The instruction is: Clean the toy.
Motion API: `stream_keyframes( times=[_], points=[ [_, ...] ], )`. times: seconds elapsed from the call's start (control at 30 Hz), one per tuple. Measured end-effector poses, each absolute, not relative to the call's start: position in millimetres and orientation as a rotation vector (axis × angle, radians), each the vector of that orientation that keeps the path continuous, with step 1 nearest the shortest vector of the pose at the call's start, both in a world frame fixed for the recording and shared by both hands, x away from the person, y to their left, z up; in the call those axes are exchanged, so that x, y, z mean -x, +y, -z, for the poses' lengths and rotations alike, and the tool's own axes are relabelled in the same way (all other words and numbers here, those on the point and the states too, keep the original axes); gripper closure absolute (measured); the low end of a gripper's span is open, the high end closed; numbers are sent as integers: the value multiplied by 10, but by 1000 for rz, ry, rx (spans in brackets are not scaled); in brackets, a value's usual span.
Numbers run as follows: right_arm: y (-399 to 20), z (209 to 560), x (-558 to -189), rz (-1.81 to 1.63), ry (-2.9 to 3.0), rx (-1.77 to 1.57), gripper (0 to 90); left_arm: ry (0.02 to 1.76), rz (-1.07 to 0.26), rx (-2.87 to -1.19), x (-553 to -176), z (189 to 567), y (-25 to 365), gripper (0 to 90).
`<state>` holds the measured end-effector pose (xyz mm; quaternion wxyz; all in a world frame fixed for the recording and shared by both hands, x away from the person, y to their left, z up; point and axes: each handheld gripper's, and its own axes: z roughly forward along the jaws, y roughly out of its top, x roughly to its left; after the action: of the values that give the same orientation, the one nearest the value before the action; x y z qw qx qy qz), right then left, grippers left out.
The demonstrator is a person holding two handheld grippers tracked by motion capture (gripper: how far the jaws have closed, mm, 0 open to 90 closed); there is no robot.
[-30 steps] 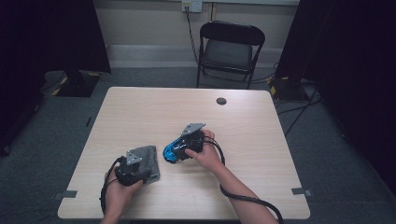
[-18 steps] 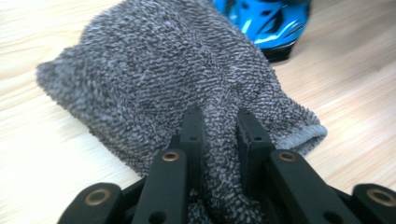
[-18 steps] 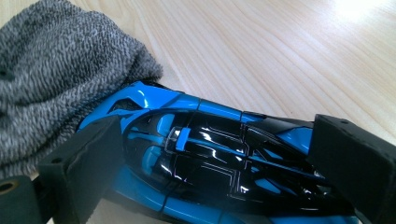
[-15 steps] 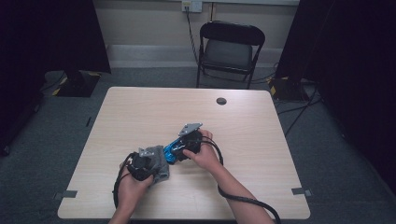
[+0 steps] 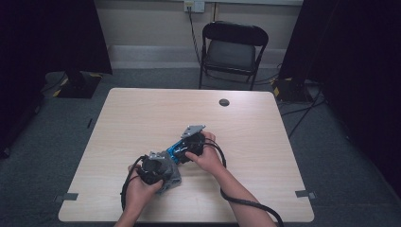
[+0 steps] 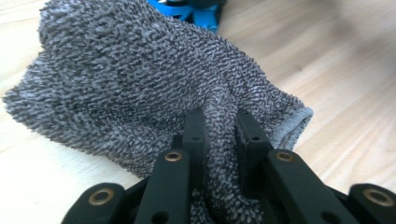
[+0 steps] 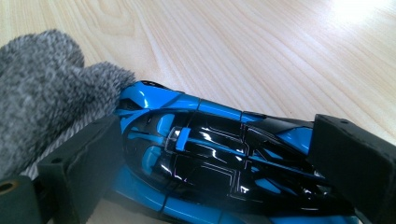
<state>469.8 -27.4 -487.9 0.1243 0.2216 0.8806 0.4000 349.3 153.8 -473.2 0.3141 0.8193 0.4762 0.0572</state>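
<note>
On the pale wooden table (image 5: 142, 118), toward the person's side of it, both hands are working close together over a blue and black toy car (image 7: 215, 158) and a grey terry cloth (image 6: 140, 79). The left gripper (image 6: 219, 135) is pinching a fold of the cloth; its two black jaws have just been closing and are now clamping the fabric tight between them, with the rest of the cloth bunching up ahead of the jaws and resting on the tabletop. In the left gripper view a bit of the blue car is peeking out past the far edge of the cloth. The right gripper (image 7: 205, 158) is holding the car lengthwise, one jaw pressing along each flank of the glossy body, and the car seems to be lying on the wood, though its underside is hidden. In the right gripper view the cloth is touching the car at its far end, next to the left-hand jaw. From the high view the two grippers are sitting almost nose to nose, the left gripper (image 5: 156, 168) nearer the front edge and the right gripper (image 5: 182, 147) angling in from the right.
</note>
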Motion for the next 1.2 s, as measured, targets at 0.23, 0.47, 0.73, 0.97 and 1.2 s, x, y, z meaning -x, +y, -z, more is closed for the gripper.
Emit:
stream_keyframes(
  times=[0.23, 0.47, 0.73, 0.97, 1.2],
  points=[
    [-269, 4876, -4695, -1160, 2570, -648, 28, 1216, -96, -2165, -3448, 4721, 1441, 770],
    [-266, 4871, -4697, -1153, 2575, -647, 28, 1169, -49, -2173, -3414, 4710, 1344, 770],
    [-263, 4871, -4694, -1154, 2575, -650, 28, 1106, -29, -2199, -3352, 4668, 1253, 769],
    [-257, 4866, -4691, -1148, 2579, -649, 28, 1058, -15, -2213, -3284, 4568, 1275, 769],
    [-259, 4869, -4691, -1153, 2579, -648, 29, 1076, -42, -2173, -3267, 4406, 1485, 768]
  ],
)
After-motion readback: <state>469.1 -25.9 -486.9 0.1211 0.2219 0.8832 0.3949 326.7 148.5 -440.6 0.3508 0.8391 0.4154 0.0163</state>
